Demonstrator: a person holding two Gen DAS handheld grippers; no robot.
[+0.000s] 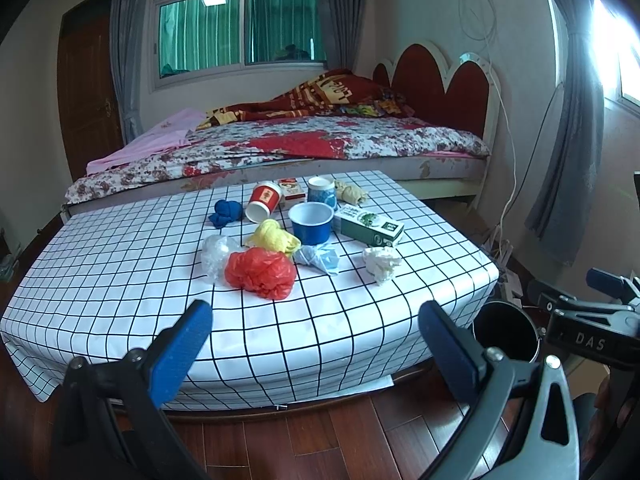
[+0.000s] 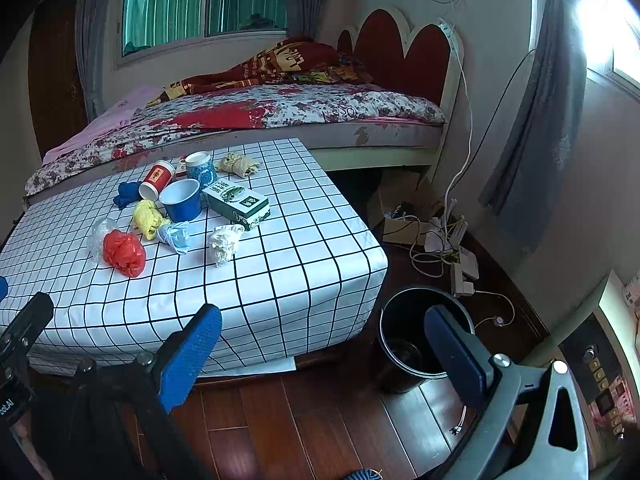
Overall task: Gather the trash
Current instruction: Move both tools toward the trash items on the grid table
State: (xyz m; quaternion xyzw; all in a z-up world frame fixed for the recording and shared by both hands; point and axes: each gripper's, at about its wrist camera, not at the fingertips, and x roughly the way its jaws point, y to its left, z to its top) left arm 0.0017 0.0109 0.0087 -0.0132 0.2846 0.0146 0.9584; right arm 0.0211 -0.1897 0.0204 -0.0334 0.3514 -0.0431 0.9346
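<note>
Both grippers hung back off the near edge of the counter (image 1: pixel 360 332), and neither had anything in it: the left gripper (image 1: pixel 316 346) had its blue-padded fingers (image 1: pixel 180 354) spread wide over the checked cloth, and the right gripper (image 2: pixel 326 354) was just as wide apart, its right finger in front of the black trash bin (image 2: pixel 404 332) on the wooden floor (image 2: pixel 280 428) beside the counter's right corner. All the trash sat bunched toward the far middle of the counter. Nearest was a crumpled red plastic bag (image 1: pixel 261 271), touching a clear plastic wad (image 1: pixel 214 254) on its left; behind them lay a yellow wad (image 1: pixel 274 238) and a scrunched light-blue face mask (image 1: pixel 318 259). A ball of white tissue (image 1: pixel 382 262) lay apart to the right. A blue paper cup (image 1: pixel 311 222) stood upright mid-cluster, a green-and-white carton (image 1: pixel 370 228) lay flat just beside it, and a red paper cup (image 1: pixel 264 201) lay tipped on its side by a dark blue wad (image 1: pixel 226 213). Farther back stood a blue-patterned cup (image 1: pixel 322 193), with a small red-and-white box (image 1: pixel 291 189) and a beige crumpled wad (image 1: pixel 351 192) near the bed (image 1: pixel 320 144).
</note>
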